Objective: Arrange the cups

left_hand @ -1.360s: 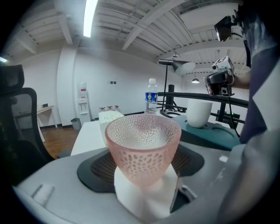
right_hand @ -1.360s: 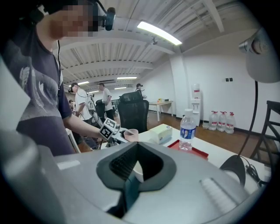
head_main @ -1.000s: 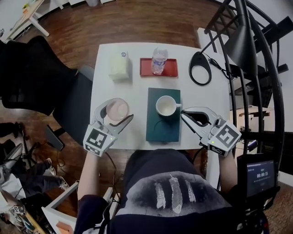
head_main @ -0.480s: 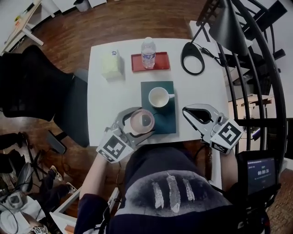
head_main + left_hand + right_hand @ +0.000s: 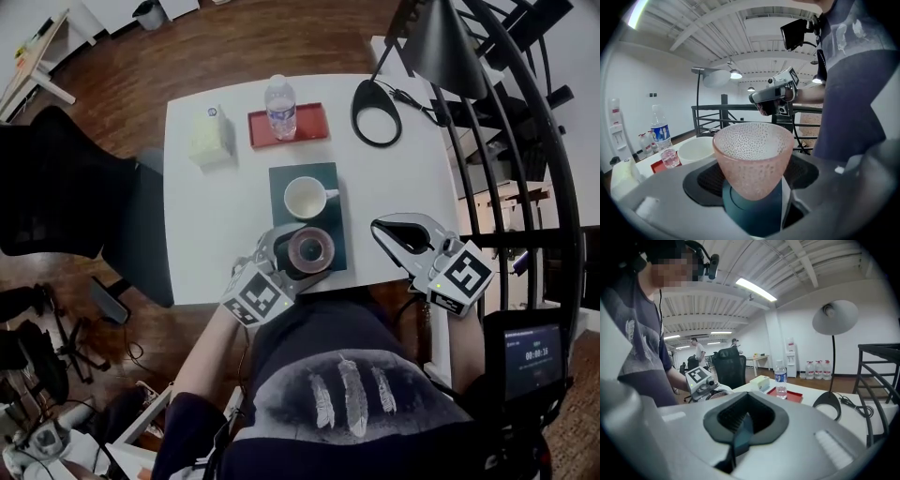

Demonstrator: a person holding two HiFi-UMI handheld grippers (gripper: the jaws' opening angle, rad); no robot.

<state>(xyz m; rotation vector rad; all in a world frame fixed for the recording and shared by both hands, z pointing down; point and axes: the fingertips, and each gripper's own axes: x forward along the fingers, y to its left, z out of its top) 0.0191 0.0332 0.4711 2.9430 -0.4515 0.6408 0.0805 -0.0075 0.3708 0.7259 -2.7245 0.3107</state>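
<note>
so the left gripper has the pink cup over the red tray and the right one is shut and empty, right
Not the red tray. The head view shows the left gripper holding the pink cup over the dark green mat, near the white mug. The red tray sits further back with the water bottle on it. The right gripper is shut and empty, as you said.

A white rectangular table [image 5: 206, 206] carried four things directly on its top: a pale yellow box [image 5: 211, 138] near the far left, a red flat tray [image 5: 309, 127] beside it, a dark teal rectangular mat [image 5: 330, 173] at the middle, and a black ring-shaped lamp base [image 5: 376, 142] at the far right.
</note>
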